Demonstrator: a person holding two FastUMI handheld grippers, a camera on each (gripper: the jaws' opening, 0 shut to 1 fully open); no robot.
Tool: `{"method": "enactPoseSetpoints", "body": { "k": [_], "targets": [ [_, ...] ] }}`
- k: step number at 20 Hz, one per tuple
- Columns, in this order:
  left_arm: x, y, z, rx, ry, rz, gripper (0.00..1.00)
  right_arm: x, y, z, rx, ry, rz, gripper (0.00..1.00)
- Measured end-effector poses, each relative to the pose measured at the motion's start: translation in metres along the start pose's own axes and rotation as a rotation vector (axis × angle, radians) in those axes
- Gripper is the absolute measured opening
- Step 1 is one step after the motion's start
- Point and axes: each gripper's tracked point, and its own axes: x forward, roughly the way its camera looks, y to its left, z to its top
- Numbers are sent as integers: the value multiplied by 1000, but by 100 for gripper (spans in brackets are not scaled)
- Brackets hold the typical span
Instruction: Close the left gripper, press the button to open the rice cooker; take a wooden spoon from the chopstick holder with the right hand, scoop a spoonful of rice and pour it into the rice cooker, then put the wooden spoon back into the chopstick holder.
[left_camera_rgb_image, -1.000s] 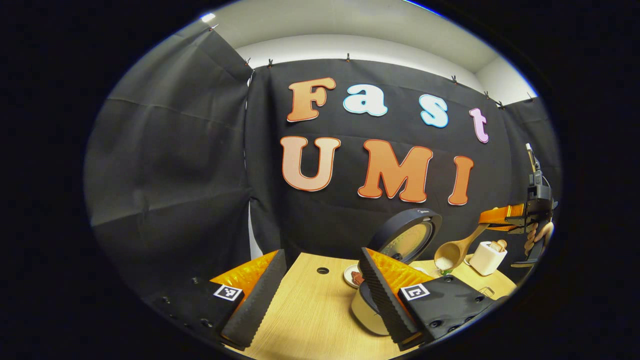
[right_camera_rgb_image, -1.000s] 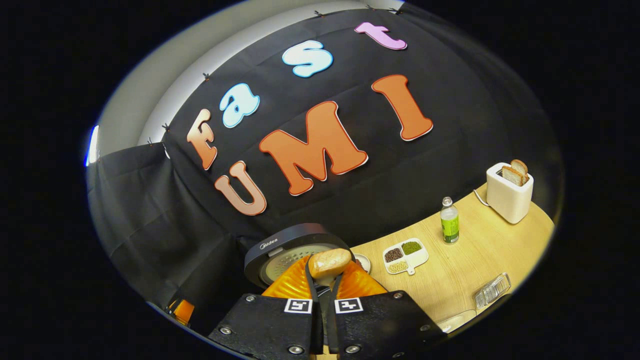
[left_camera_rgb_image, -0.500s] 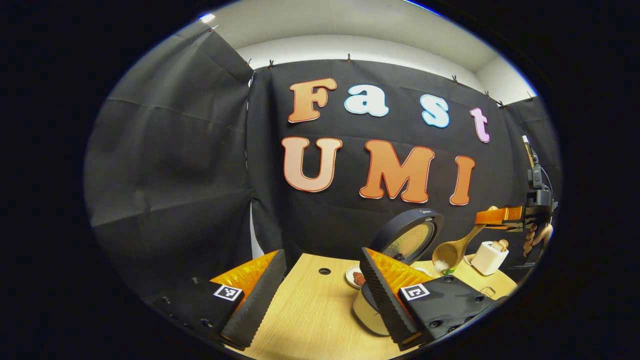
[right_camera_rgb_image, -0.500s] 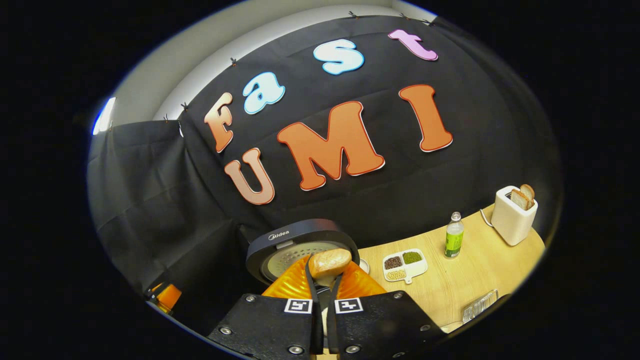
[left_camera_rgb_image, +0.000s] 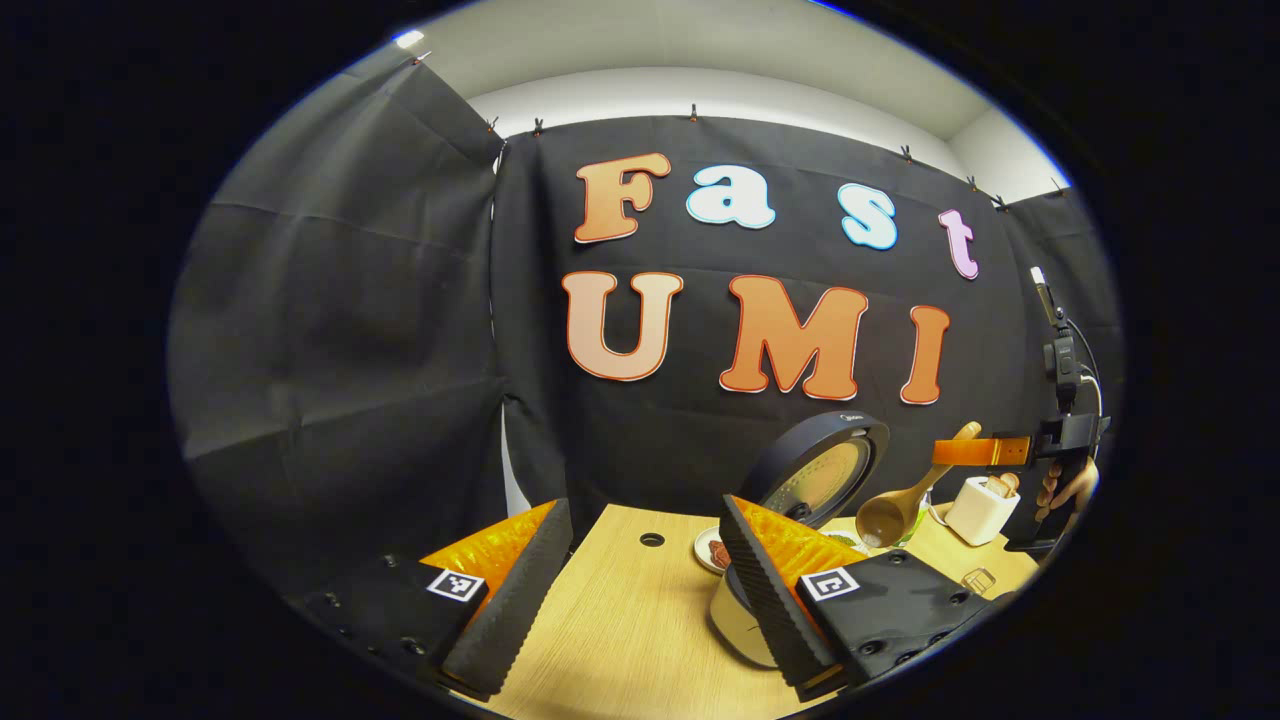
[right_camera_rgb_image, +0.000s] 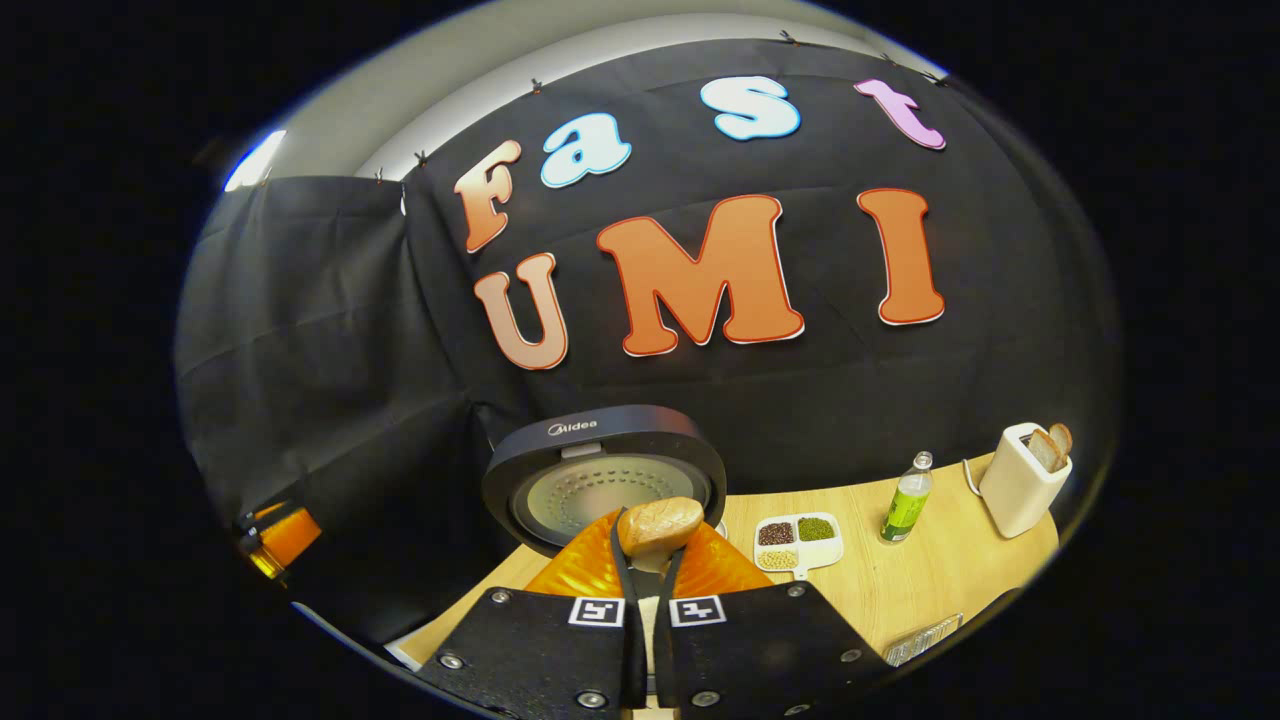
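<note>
The rice cooker stands on the wooden table with its round dark lid raised; the lid also faces the right gripper view. My left gripper hangs open over the table's left part, its right finger in front of the cooker's body, holding nothing. My right gripper is shut on the wooden spoon's handle. In the left gripper view the right gripper holds the spoon slanted down, bowl low beside the open lid. Whether rice lies in the bowl is unclear.
A small dish sits behind the cooker, near a hole in the tabletop. A divided tray of beans, a green bottle, a white toaster with bread and a clear ribbed item occupy the right side.
The right gripper has rolled toward level and moved left. The spoon's bowl has sunk lower beside the cooker lid. The left gripper has stayed open and nearly still.
</note>
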Motion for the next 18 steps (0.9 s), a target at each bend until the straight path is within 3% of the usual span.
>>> {"method": "enactPoseSetpoints", "body": {
  "k": [7, 13, 18],
  "targets": [
    [-1, 4, -5, -11, 16, 10, 97, 3, 8, -19, -135, 20, 15, 2],
    [-7, 8, 6, -5, -8, 21, 97, -10, 0, -14, -29, 27, 20, 2],
    [-10, 9, 18, -13, -37, 42, 97, -46, -33, 9, 41, 4, -6, 2]
  ]
}}
